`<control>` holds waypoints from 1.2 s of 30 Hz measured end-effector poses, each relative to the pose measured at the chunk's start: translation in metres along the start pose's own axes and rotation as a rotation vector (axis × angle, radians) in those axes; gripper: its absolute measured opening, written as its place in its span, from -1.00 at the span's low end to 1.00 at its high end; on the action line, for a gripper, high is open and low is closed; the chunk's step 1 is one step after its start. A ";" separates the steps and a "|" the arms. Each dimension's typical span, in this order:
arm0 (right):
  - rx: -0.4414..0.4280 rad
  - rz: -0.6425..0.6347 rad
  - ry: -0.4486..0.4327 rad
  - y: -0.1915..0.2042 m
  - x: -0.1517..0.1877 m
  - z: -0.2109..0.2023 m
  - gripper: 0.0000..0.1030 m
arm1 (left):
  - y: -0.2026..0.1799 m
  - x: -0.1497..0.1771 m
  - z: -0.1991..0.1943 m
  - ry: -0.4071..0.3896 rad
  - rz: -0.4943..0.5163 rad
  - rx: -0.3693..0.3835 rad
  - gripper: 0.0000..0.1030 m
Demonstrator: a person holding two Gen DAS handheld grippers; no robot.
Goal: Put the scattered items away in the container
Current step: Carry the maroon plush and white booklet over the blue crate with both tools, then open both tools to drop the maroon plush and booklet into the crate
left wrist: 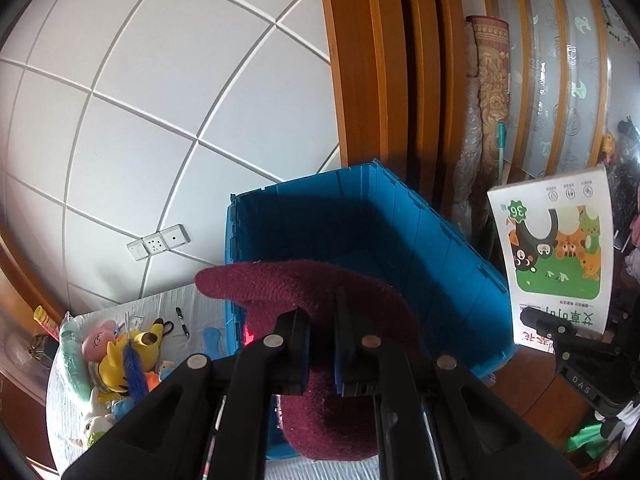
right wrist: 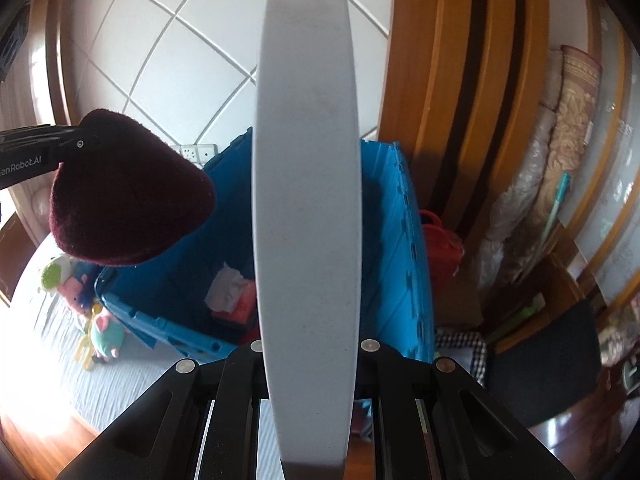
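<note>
My left gripper is shut on a dark red knitted hat and holds it over the near rim of the open blue crate. The hat also shows in the right wrist view, hanging above the crate's left corner. My right gripper is shut on a children's book, seen edge-on as a grey-white slab. Its illustrated cover shows in the left wrist view, held upright at the crate's right side. Inside the crate lie a white cloth and a red item.
Plush toys and a black pen lie on the grey cloth left of the crate. Rolled mats lean against a wooden door frame behind it. A red bag sits to the crate's right. The white tiled wall has sockets.
</note>
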State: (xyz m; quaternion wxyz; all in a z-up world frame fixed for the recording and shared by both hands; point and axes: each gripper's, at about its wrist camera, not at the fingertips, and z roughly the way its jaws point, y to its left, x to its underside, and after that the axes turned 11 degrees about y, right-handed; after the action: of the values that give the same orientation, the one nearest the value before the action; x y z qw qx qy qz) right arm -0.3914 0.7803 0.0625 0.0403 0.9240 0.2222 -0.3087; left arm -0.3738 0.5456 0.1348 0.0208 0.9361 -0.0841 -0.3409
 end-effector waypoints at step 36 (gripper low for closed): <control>-0.073 -0.076 0.373 -0.032 -0.034 0.194 -0.75 | -0.017 0.007 0.217 0.394 -0.052 -0.007 -0.84</control>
State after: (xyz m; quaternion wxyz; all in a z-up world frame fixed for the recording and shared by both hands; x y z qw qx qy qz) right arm -0.5363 0.7550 -0.0722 0.0202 0.9541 0.2715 -0.1251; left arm -0.5051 0.5654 -0.0375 0.0313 0.9865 -0.0532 -0.1518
